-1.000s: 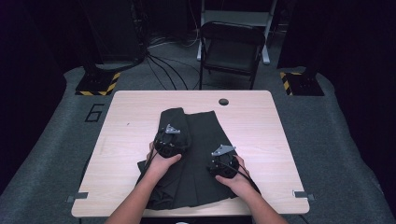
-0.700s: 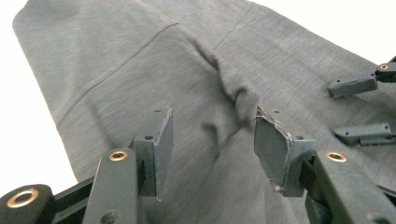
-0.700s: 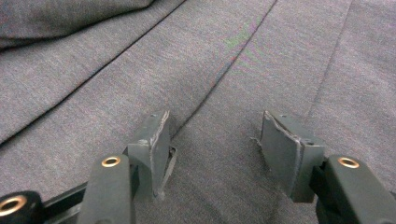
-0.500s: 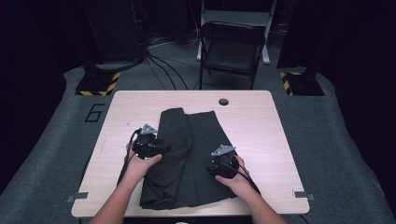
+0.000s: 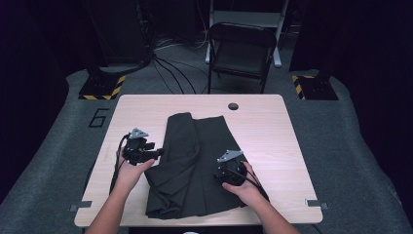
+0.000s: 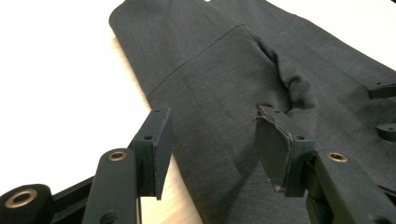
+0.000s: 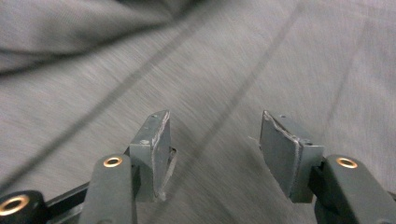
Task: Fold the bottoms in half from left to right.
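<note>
Dark grey woven garment (image 5: 195, 165), folded lengthwise, lies along the middle of the pale wooden tabletop (image 5: 272, 131). At its left edge the left hand-held gripper (image 5: 157, 153) points toward the cloth; its jaws have just been opening and stand apart with nothing pinched, the fabric edge lying beneath them. On the garment's right part, the right hand-held gripper (image 5: 225, 171) rests low over the fabric, jaws apart, clamping nothing.
</note>
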`<state>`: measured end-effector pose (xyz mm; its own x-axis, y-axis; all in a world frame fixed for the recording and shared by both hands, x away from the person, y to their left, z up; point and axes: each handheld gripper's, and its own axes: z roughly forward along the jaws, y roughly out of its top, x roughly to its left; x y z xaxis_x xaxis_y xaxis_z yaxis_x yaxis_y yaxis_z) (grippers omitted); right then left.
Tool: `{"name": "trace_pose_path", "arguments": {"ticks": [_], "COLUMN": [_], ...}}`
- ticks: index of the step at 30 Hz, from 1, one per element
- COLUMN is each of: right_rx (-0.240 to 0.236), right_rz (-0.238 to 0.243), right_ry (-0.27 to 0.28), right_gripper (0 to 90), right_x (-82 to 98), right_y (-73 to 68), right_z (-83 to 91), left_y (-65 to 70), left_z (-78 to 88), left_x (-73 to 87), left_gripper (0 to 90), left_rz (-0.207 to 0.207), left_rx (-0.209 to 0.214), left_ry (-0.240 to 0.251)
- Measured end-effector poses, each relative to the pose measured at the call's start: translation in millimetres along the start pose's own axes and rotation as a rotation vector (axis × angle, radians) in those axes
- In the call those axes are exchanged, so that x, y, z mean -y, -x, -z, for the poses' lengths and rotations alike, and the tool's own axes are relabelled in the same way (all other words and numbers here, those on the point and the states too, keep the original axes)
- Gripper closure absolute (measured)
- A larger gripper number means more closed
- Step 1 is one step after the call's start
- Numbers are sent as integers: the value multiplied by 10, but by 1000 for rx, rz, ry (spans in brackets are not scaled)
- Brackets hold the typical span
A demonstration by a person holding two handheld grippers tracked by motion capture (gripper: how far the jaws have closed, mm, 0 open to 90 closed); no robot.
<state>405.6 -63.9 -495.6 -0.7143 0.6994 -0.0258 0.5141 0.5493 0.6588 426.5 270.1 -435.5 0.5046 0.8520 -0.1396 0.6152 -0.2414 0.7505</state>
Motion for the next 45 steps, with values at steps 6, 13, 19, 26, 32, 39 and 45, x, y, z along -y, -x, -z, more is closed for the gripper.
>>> {"name": "trace_pose_path", "arguments": {"ticks": [6,13,19,26,32,39,45], "right_rx": [-60,-114,-132,-81,-67,-89,-125], "right_rz": [52,65,67,38,36,64,74], "right_ry": [14,29,47,41,27,-42,-80], "right_gripper": [429,427,404,423,425,422,443], "right_x": [-259,-528,-788,-1053,-1239,-1317,-1218], "right_y": [-199,-301,-357,-377,-389,-448,-438], "right_z": [67,-32,-138,-322,-533,-738,-723], "left_y": [-48,-144,-208,-245,-263,-292,-337], "left_z": [51,131,165,198,178,161,167], "left_x": [6,21,48,65,79,94,108], "left_gripper": [468,463,462,460,459,459,459], "left_rz": [17,40,55,59,62,70,76], "left_rx": [-17,-36,-49,-62,-63,-72,-74], "left_ry": [21,35,40,44,36,39,29]}}
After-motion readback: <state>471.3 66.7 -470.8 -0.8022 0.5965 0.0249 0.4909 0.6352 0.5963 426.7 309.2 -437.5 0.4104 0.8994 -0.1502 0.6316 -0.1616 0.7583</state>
